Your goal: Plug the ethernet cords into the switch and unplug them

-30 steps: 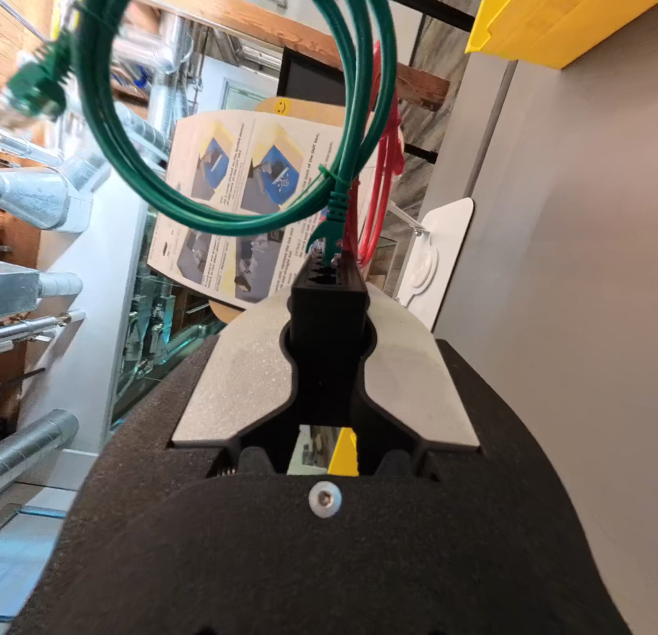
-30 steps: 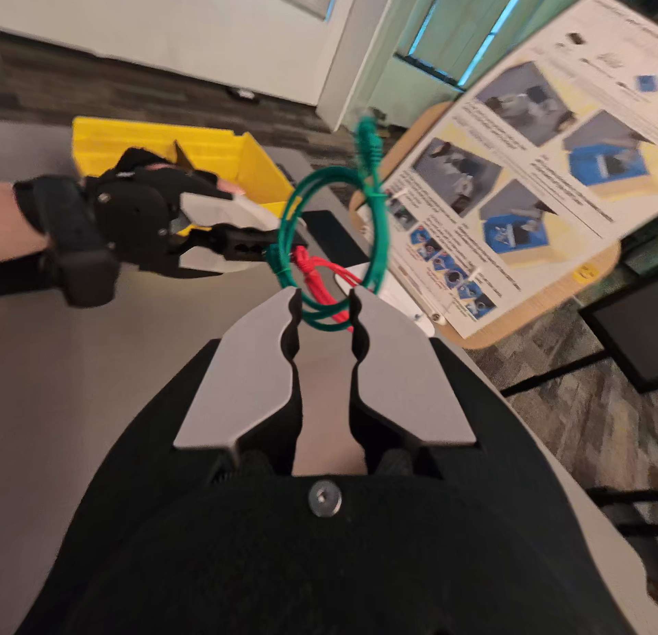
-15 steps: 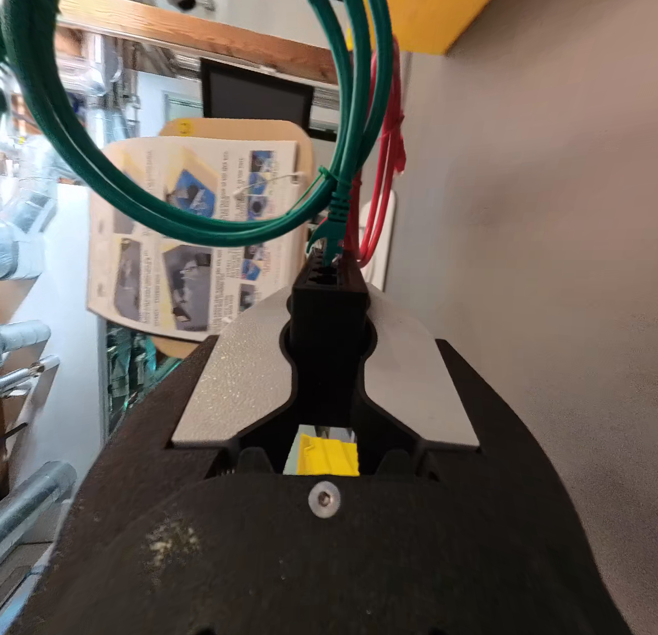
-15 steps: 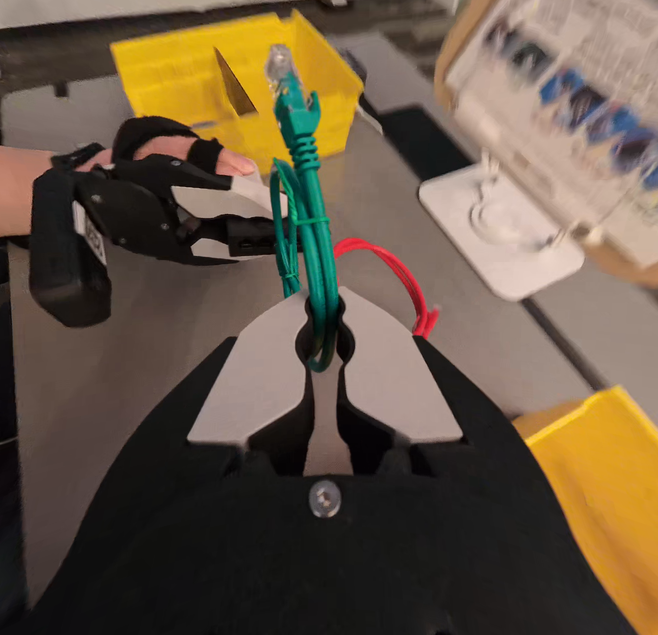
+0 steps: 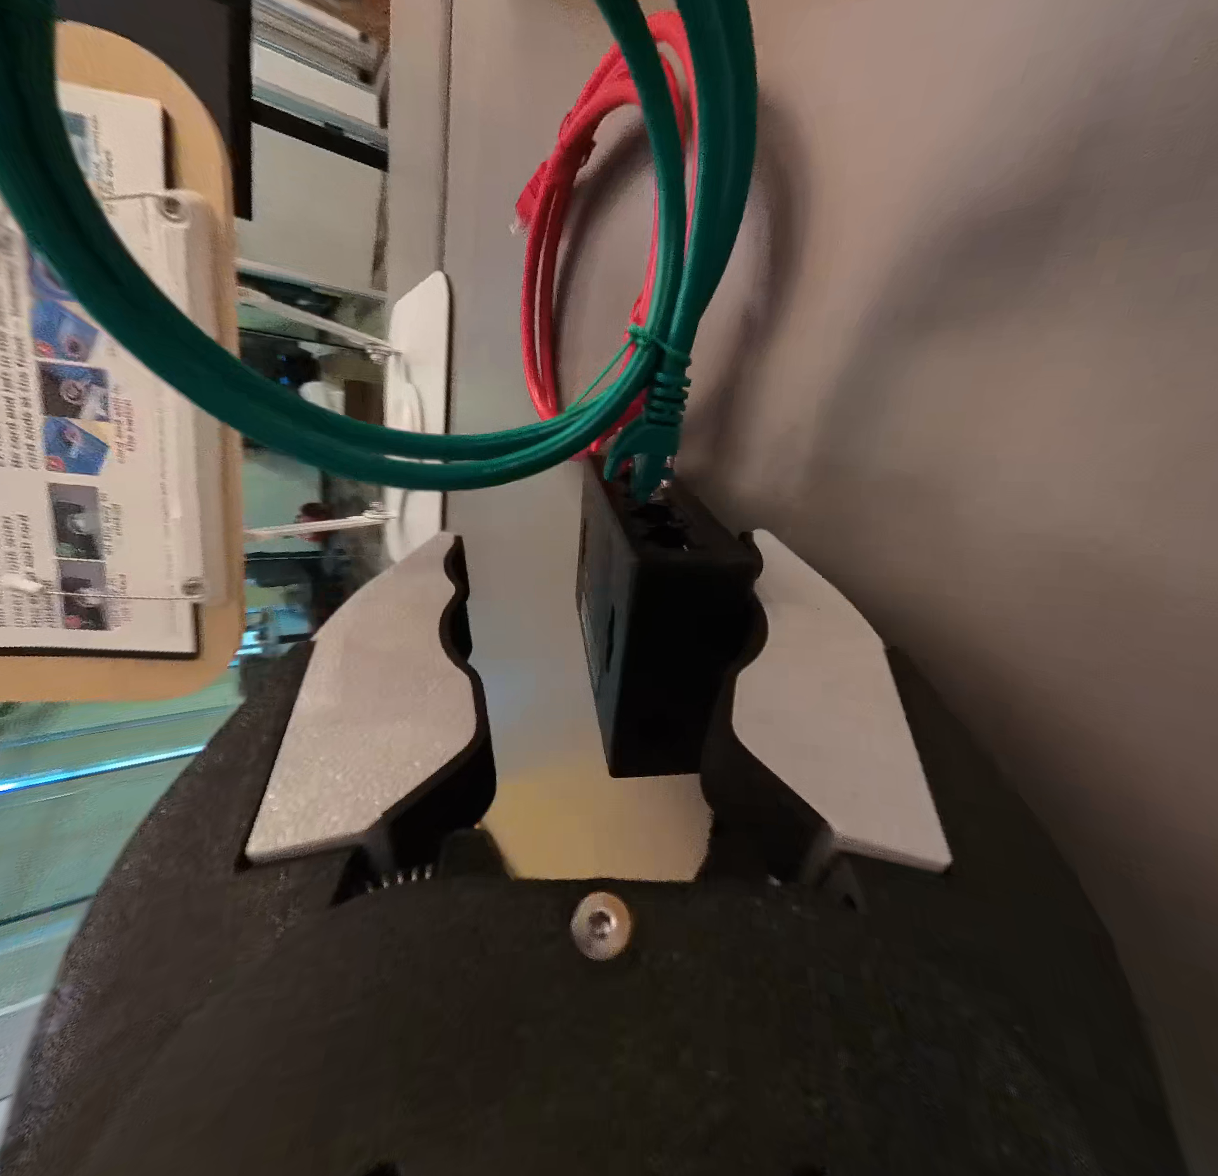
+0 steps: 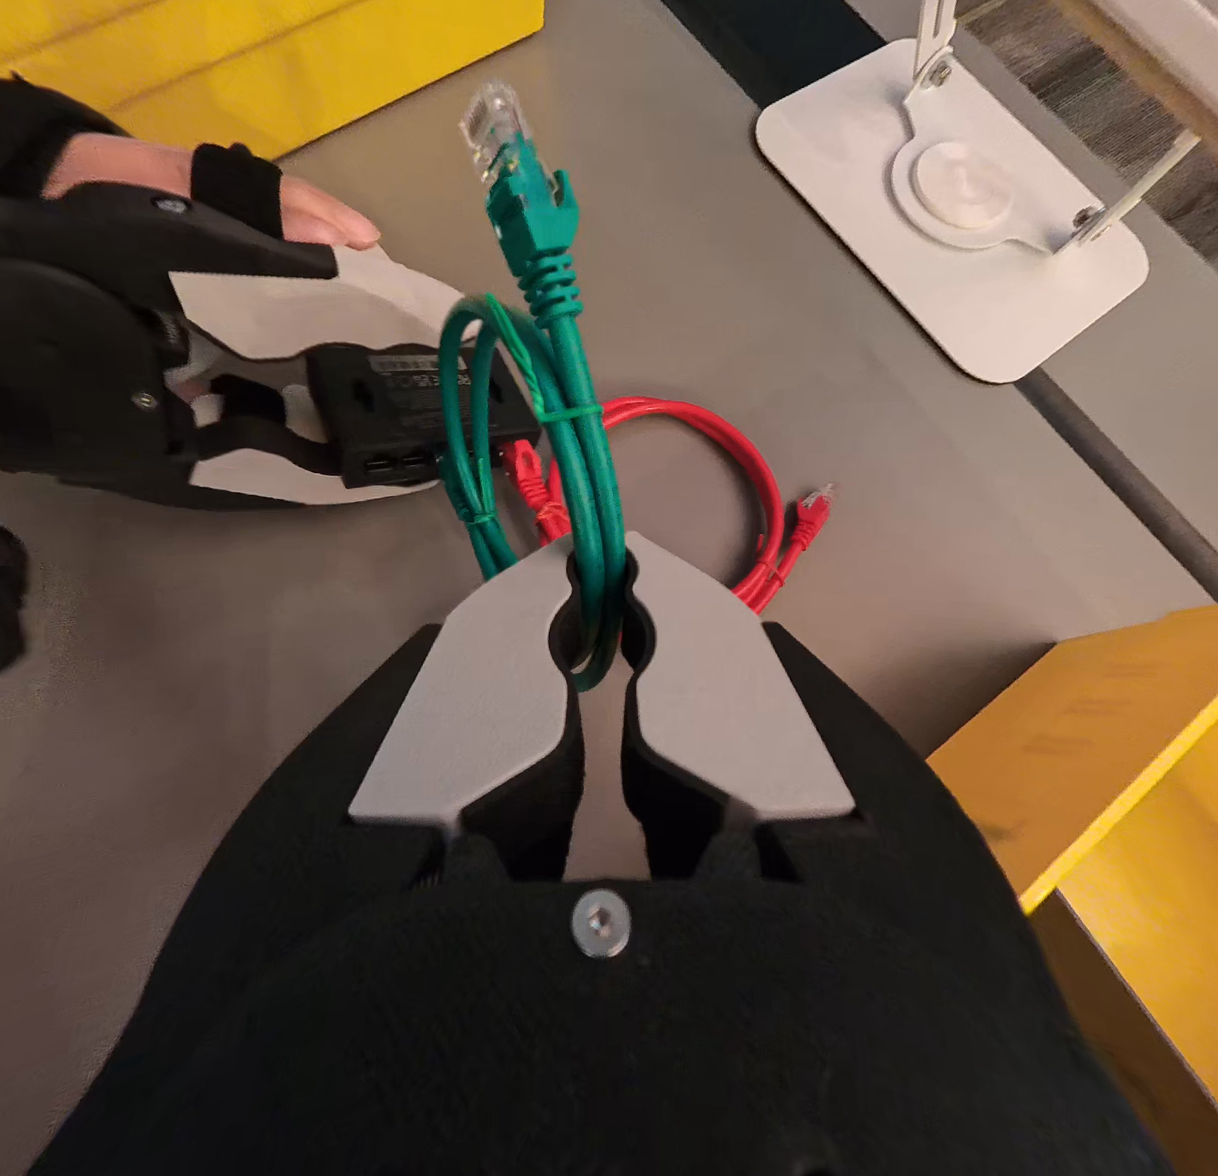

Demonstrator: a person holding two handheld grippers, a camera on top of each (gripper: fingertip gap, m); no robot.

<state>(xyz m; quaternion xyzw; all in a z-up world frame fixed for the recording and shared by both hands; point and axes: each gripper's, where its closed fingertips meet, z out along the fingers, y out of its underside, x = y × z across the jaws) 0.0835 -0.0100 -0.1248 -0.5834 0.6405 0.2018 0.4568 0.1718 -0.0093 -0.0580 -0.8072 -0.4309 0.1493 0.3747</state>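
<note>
- Left gripper (image 5: 606, 577): released. Its jaws stand wide apart and the black ethernet switch (image 5: 659, 630) leans against the right-hand finger (image 5: 824, 683) only; the other finger is clear of it. In the right wrist view the switch (image 6: 422, 419) lies on the grey table (image 6: 198, 650), between those fingers.
- Right gripper (image 6: 603, 574): clenched on the bundled loops of the green ethernet cord (image 6: 586, 485), with its free clear-tipped plug (image 6: 501, 136) standing up above the jaws.
- The green cord's other plug (image 5: 652, 446) sits in a port at the switch's far end; full seating cannot be confirmed.
- Red ethernet cord (image 6: 725, 446): coiled on the table beyond the switch, one plug (image 6: 524, 465) at the switch's port face, the other end (image 6: 814, 508) lying free.
- Handling, judged: the cords are light and springy, tied into coils, and a grip on the loops leaves the plug poorly controlled. Better hold is on the ribbed boot just behind the plug.
- The switch appears small, rigid and light; it will likely slide on the table unless clamped across its flat sides.
- The plugs' latch tabs are thin plastic and probably fragile; press them before pulling.
</note>
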